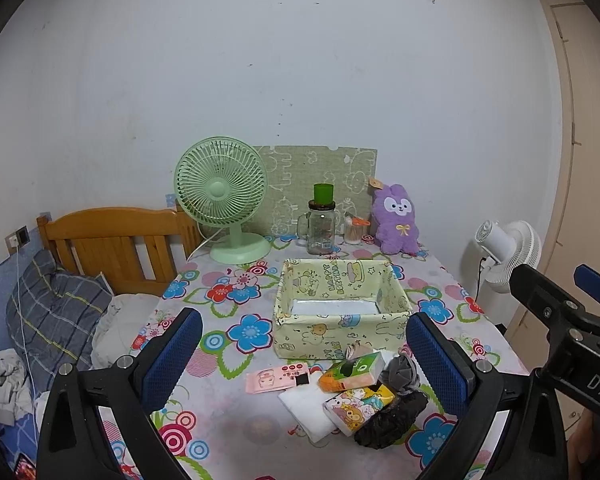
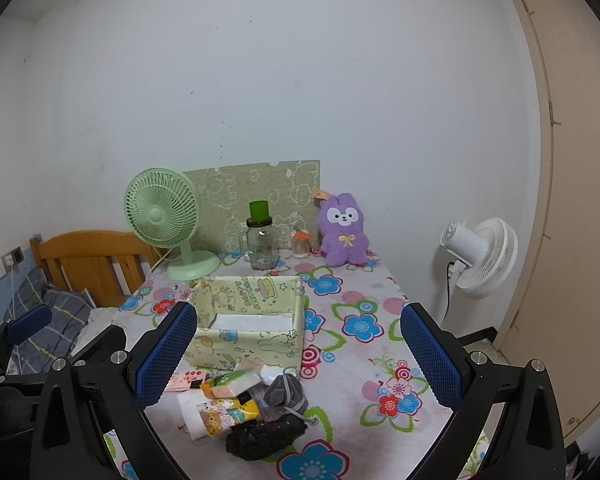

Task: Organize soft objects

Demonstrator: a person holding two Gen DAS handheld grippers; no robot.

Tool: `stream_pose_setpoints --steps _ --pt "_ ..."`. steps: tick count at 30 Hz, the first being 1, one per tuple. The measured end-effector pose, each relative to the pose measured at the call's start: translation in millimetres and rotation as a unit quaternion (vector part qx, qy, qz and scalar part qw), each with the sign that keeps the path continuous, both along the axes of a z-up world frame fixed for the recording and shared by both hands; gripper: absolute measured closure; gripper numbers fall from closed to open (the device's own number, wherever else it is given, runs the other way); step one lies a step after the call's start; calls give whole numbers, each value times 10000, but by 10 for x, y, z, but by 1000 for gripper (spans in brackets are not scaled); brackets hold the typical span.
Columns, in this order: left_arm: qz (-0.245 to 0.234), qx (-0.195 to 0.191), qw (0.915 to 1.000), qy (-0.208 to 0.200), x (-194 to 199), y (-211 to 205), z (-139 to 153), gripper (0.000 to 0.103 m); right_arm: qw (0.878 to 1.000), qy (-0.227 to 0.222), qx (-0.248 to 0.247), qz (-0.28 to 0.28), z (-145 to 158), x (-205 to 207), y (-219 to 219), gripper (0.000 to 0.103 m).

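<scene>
Left wrist view: both tools wide; 1 fabric bin [image 1: 342, 344], 2 tissue packs [image 1: 358, 400].

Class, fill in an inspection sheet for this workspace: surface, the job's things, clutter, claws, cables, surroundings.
Surface: table under a flowered cloth.
Job's things: yellow fabric bin, open; tissue packs, white cloth and dark bundles piled before it.
Clutter: green fan, glass jar, purple plush at the back.
Claws: left claw and right claw open, holding nothing.
Cables: fan cord; white fan's cord.
Surroundings: bed on the left, door on the right.
</scene>
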State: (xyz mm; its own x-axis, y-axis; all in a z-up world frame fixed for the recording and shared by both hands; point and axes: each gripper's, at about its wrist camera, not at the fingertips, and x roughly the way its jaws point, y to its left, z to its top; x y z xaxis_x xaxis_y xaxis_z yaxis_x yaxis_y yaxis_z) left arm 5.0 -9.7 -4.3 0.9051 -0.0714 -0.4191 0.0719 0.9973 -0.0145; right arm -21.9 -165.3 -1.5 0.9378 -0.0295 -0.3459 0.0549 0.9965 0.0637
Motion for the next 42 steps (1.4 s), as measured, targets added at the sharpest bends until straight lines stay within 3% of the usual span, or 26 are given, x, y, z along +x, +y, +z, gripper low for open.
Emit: stream_pose_setpoints --steps 42 --pt "-68 -3 10000 54 33 -64 -38 7 10000 53 23 -31 -62 2 -9 3"
